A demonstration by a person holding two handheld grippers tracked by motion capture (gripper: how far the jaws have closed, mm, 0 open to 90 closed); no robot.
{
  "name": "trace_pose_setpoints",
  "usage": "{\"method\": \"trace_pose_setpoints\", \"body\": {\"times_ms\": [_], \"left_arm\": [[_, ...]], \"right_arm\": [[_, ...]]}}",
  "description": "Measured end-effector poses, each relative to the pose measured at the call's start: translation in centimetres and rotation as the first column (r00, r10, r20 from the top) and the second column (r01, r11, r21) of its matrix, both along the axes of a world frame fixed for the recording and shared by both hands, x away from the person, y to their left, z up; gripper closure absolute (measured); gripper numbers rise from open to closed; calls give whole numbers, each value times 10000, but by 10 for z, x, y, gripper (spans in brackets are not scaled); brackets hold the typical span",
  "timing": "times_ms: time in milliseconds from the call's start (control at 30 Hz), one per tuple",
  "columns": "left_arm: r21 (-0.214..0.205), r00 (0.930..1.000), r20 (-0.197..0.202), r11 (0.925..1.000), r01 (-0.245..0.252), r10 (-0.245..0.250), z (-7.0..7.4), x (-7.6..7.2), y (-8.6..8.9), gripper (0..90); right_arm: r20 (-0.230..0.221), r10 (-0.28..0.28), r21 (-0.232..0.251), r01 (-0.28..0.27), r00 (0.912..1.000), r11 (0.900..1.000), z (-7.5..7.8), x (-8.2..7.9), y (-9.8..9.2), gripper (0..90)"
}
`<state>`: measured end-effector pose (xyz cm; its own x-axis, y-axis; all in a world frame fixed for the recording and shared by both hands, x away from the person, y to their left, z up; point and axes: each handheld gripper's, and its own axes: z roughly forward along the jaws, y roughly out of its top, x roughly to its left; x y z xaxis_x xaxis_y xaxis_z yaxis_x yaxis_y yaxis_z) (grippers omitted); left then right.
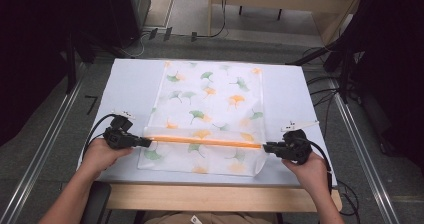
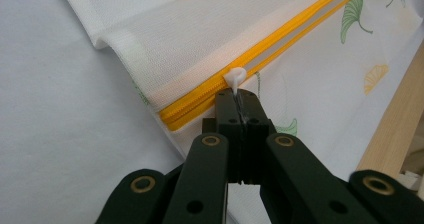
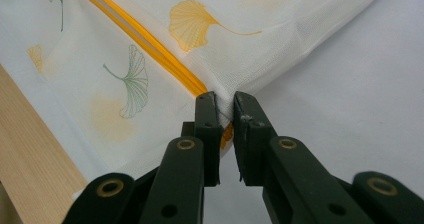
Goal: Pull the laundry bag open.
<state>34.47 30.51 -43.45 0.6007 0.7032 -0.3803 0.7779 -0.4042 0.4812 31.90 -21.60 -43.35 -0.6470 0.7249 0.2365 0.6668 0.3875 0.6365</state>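
Note:
A white mesh bag [image 1: 210, 99] printed with green and orange ginkgo leaves lies flat on the pale table [image 1: 130, 79]. An orange zipper [image 1: 205, 141] runs across it near the front edge. My left gripper [image 1: 144, 142] is at the zipper's left end. In the left gripper view it [image 2: 239, 98] is shut on the white zipper pull [image 2: 235, 76]. My right gripper [image 1: 266, 146] is at the zipper's right end. In the right gripper view it [image 3: 223, 101] pinches the bag's corner [image 3: 250, 49] where the zipper [image 3: 145, 39] ends.
The table's wooden front edge [image 1: 210, 196] lies just behind both hands. Black cables [image 1: 95, 129] trail from the grippers. Dark stands [image 1: 345, 69] and metal floor rails [image 1: 45, 149] flank the table. Bare tabletop lies left and right of the bag.

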Motion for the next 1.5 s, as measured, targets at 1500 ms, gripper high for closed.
{"method": "trace_pose_setpoints", "body": {"times_ms": [1500], "left_arm": [[208,9991,-188,9990,-389,393,-6,-10,25,900]], "right_arm": [[-472,-228,-78,225,9986,9997,-15,7,-1,828]]}}
